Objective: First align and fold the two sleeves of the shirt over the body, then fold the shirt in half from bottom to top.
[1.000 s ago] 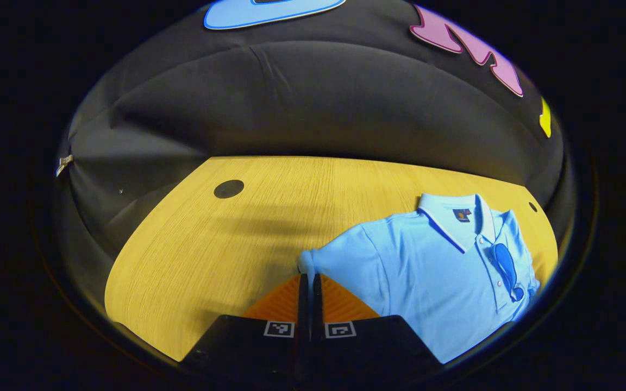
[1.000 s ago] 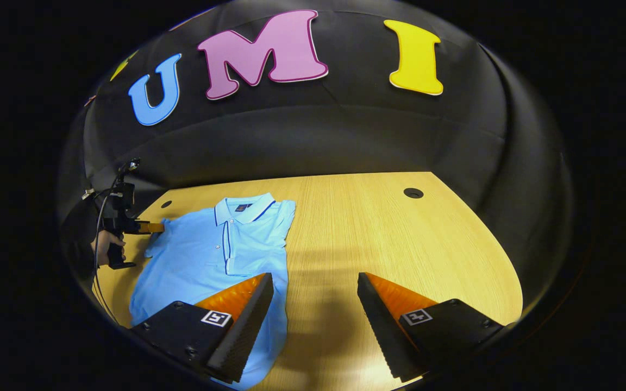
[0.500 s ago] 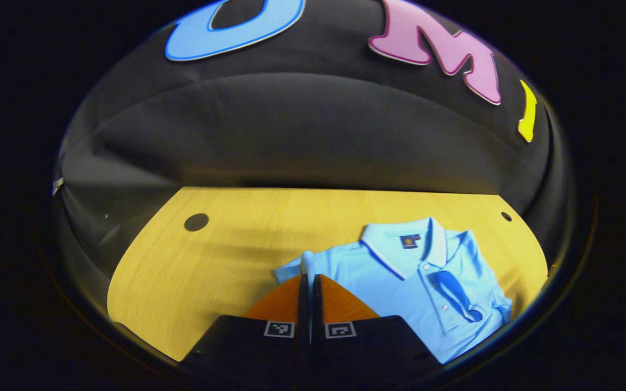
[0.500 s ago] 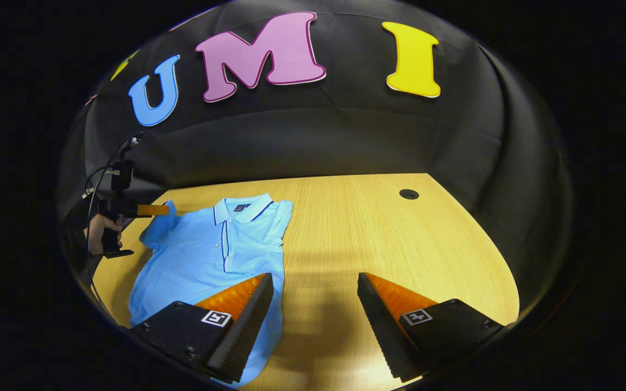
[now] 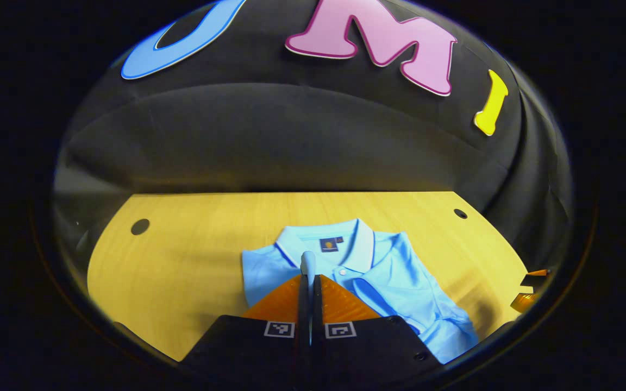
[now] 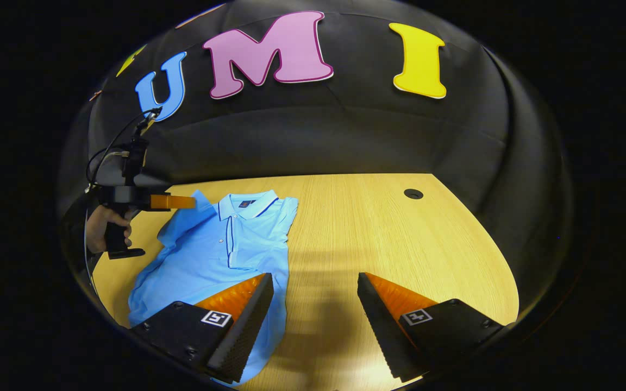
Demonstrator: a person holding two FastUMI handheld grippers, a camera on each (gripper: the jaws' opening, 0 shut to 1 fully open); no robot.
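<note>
Fingers (image 5: 302, 285) of left gripper (image 5: 308, 282) pinch sleeve (image 5: 307, 260), hiding shirt (image 5: 394, 277) front.

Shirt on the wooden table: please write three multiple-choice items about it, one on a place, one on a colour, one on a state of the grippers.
1. Where does the shirt lie on the table, seen in the right gripper view?
A. on the left part
B. on the far right part
C. hanging off the far edge

2. What colour is the shirt?
A. white
B. light blue
C. dark green

3. How is the left hand-held gripper?
A. wide open above the collar
B. shut on the sleeve
C. lying on the table

Answers:
1 A, the right half of the table is bare wood.
2 B, the cloth is light blue with a dark-trimmed collar.
3 B, its fingers meet on a lifted sleeve; the right hand-held gripper is open.
</note>
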